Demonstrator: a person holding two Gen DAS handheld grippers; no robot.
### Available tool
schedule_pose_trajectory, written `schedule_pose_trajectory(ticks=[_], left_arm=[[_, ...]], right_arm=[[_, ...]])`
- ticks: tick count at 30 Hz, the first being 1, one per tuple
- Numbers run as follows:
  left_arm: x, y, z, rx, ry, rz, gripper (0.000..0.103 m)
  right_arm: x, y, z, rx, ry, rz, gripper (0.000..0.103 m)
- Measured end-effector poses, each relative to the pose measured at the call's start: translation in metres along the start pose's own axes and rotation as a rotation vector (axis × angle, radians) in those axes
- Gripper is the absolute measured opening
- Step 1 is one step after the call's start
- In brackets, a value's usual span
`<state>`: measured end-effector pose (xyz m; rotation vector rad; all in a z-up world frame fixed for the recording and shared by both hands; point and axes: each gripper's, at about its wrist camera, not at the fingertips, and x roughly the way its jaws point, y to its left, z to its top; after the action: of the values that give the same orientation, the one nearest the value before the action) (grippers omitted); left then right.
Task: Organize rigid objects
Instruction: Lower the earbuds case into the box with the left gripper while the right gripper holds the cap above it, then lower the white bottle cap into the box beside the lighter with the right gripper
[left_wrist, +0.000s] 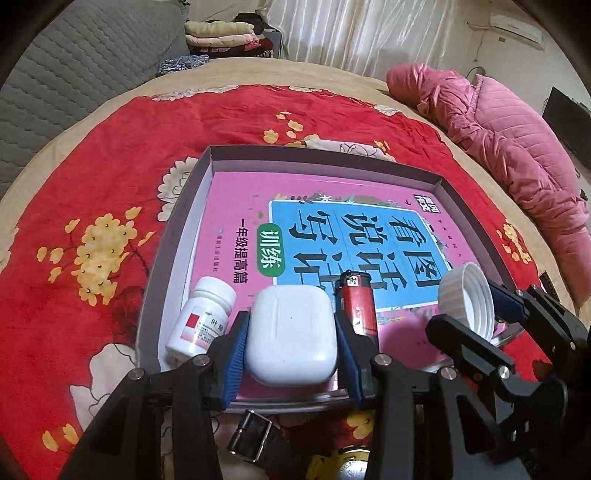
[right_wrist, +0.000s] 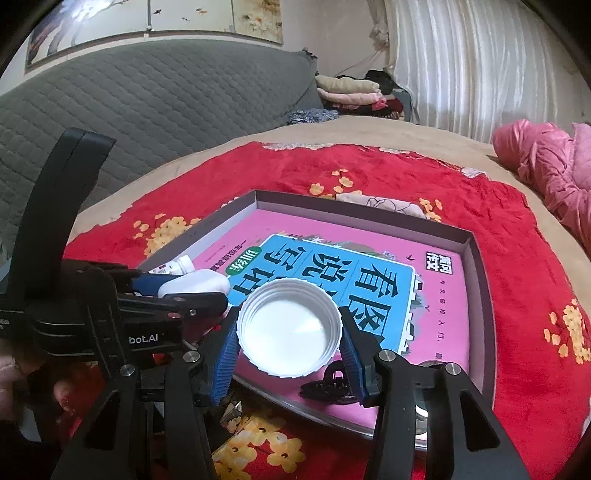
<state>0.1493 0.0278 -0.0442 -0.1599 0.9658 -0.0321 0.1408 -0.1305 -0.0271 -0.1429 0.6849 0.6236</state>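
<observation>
Left wrist view: the left tool (left_wrist: 291, 332) is clamped on a white rounded plastic earbud case (left_wrist: 291, 334), blue pads pressed to both its sides, low over the near end of a shallow grey cardboard box tray (left_wrist: 325, 162) that sits on the red flowered bedspread (left_wrist: 92, 177). A pink and blue paperback workbook (left_wrist: 332, 229) lies flat in the tray as its floor layer. On it already: a small white plastic pill bottle (left_wrist: 201, 317) lying tilted at the near left, and a red cylindrical lighter (left_wrist: 358, 302) just right of the case. Right wrist view: the right tool (right_wrist: 288, 332) is clamped on a white ribbed plastic screw cap (right_wrist: 288, 328), open side up, held over the tray's near edge; whether it touches the book I cannot tell. A black plastic hair claw clip (right_wrist: 327, 384) rests on the book near the front wall. Judgement: well along, with book, bottle, lighter and clip in; case and cap in hand, not yet released. Outside the tray, a black strap with metal buckle (left_wrist: 255, 435) and a yellow-trimmed round thing, partly hidden, look left over.
</observation>
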Motion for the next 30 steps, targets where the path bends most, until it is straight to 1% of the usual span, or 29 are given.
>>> schedule_pose_trajectory(ticks=[5, 9, 12, 30], left_arm=[[0.000, 0.003, -0.001, -0.003, 0.003, 0.009, 0.045], [0.000, 0.004, -0.002, 0.005, 0.006, 0.012, 0.045], [0.001, 0.004, -0.001, 0.005, 0.009, 0.017, 0.045], [0.003, 0.000, -0.003, 0.023, 0.013, 0.031, 0.045]], right_arm=[[0.004, 0.003, 0.002, -0.013, 0.010, 0.020, 0.052], [0.011, 0.005, 0.003, -0.019, 0.034, 0.050, 0.052], [0.015, 0.005, 0.003, -0.012, 0.051, 0.056, 0.052], [0.032, -0.001, 0.003, -0.028, 0.142, 0.030, 0.052]])
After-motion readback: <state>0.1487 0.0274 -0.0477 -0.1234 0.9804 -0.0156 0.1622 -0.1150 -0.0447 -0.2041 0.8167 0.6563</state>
